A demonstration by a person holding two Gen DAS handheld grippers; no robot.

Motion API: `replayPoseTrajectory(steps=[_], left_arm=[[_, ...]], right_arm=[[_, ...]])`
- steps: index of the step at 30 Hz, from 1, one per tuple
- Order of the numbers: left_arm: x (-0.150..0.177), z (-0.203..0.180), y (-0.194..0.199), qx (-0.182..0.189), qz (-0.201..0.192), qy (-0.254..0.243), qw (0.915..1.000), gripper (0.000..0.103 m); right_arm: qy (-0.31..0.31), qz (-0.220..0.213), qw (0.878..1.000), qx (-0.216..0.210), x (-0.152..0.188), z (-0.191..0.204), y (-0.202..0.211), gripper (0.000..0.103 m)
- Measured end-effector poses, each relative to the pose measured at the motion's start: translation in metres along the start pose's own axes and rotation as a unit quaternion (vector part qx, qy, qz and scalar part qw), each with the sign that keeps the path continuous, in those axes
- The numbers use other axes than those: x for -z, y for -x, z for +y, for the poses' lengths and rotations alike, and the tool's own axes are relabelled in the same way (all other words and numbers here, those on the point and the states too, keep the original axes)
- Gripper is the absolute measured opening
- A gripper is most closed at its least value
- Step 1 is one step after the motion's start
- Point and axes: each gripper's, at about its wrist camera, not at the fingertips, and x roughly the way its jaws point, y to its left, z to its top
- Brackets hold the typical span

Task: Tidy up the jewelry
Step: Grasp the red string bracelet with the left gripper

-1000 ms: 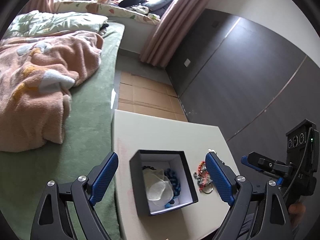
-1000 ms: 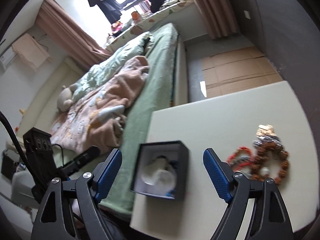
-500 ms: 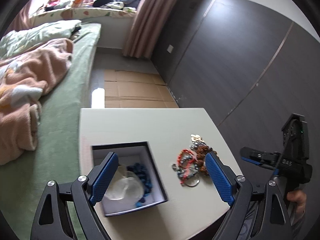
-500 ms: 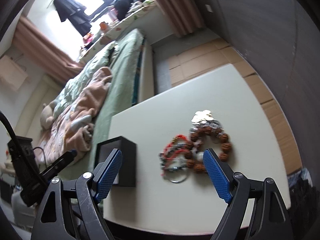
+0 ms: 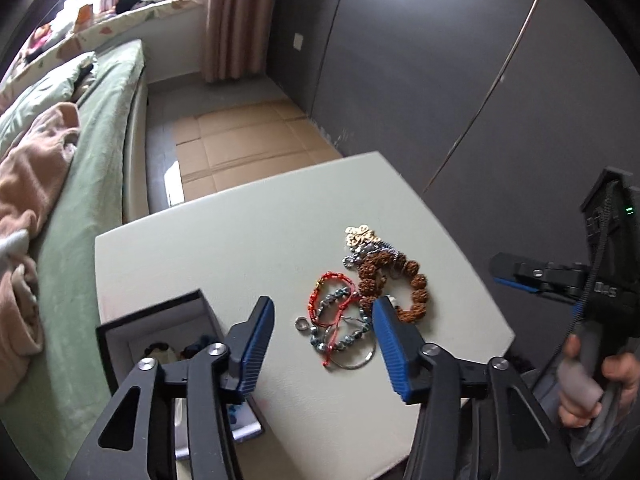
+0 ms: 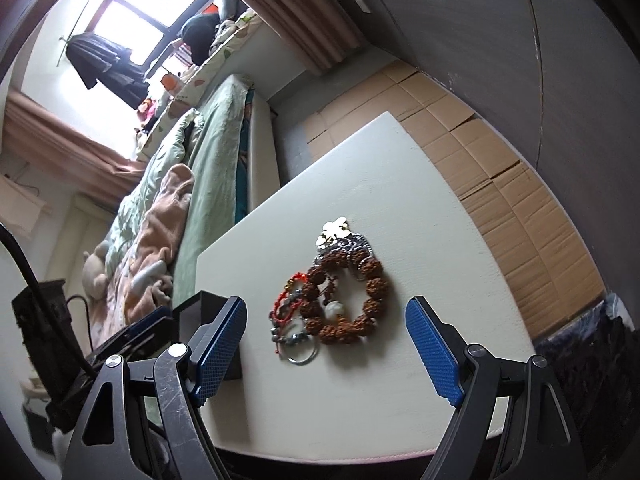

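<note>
A pile of jewelry lies on the white table [image 5: 248, 240]: a brown bead bracelet [image 5: 404, 280], a red cord bracelet [image 5: 332, 292], a grey bead bracelet [image 5: 340, 336], a metal ring [image 5: 362, 360] and a gold piece [image 5: 360, 234]. A black box [image 5: 160, 320] with a white lining holds blue beads at the left. My left gripper [image 5: 324, 336] is open just above the pile's near edge. My right gripper [image 6: 326, 334] is open above the pile; the brown bracelet [image 6: 348, 296] lies between its fingers, the box [image 6: 200, 308] behind the left finger.
A bed with green sheet [image 5: 92, 148] and pink blanket [image 5: 28, 184] runs along the table's left side. Flattened cardboard [image 5: 240, 136] covers the floor beyond. A dark wall [image 5: 440, 80] stands at the right. The right gripper's handle and hand [image 5: 588, 368] show at the right.
Both grippers have swung from the box to the jewelry pile and come lower. The left gripper's jaws have narrowed a little. The box now sits at the left edge of both views.
</note>
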Motion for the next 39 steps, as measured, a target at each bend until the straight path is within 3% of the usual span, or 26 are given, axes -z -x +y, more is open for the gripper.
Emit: replayPoseTrajectory(steps=[3,7,20,25,31,32,39], left_arm=[[-0.008,-0.006,-0.019,-0.007,0.022,-0.014,0.9996,0.052],[-0.015,-0.012,-0.048,-0.016,0.053,-0.031,0.998,0.039],[-0.016,-0.007,-0.117,-0.029,0.115,-0.055,0.9915,0.03],[-0.012,0.002,-0.119,-0.031,0.1,-0.052,0.9931,0.023],[-0.007,-0.011,-0.117,-0.053,0.096,-0.092,0.9897,0.02],[-0.006,-0.013,-0.117,-0.051,0.097,-0.093,0.9897,0.006],[-0.004,-0.012,-0.101,-0.026,0.086,-0.071,0.9934,0.006]], right_arm=[[-0.003,0.005,1.0,0.009,-0.003,-0.007,-0.005,0.083],[-0.019,0.03,0.999,0.023,-0.005,-0.022,-0.022,0.08],[-0.046,0.048,0.997,0.036,-0.01,-0.042,-0.039,0.074],[-0.04,0.055,0.997,0.033,-0.012,-0.036,-0.046,0.074],[-0.019,0.073,0.996,0.038,-0.011,-0.022,-0.062,0.074],[-0.015,0.076,0.996,0.042,-0.011,-0.019,-0.065,0.074],[0.009,0.081,0.992,0.101,-0.006,-0.011,-0.079,0.074]])
